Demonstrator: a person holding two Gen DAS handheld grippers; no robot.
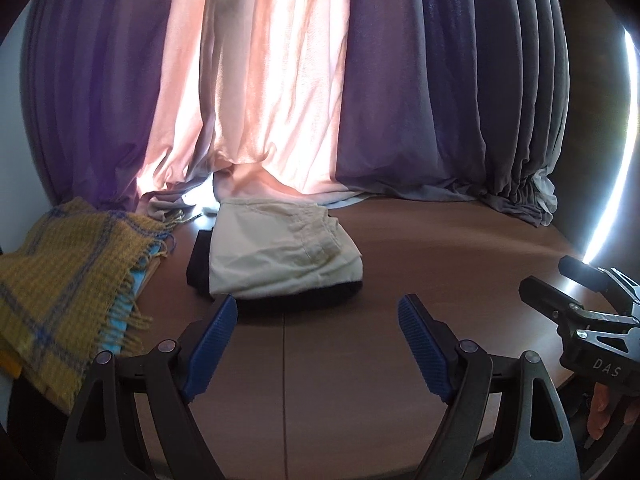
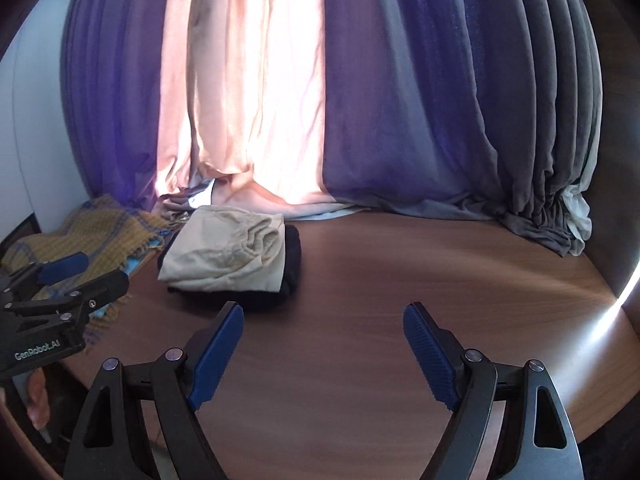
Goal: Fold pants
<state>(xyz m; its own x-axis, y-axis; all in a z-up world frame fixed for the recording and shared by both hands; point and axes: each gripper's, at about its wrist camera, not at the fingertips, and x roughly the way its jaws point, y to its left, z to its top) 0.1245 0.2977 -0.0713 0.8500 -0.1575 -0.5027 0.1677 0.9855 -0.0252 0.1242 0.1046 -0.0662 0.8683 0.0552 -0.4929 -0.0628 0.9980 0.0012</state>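
Yellow plaid scarf [image 1: 60, 280] lying at the brown table's [image 1: 440, 248] left edge, purple and pink curtains [image 1: 280, 80] behind

Folded cream pants [image 1: 280, 252] lie on a dark garment [image 1: 198, 268] on the desk [image 1: 420, 260]. The left tongs [image 1: 318, 312] stand wide apart, empty, just short of them.

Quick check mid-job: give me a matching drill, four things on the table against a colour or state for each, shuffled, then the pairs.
Things:
1. folded pants
2. dark garment
3. plaid scarf
4. left gripper

States:
A. yellow with blue lines, fringed, at the table's left
B. cream, lying on top of the stack
C. open, holding nothing
D. black, underneath the stack

Pairs: 1-B, 2-D, 3-A, 4-C
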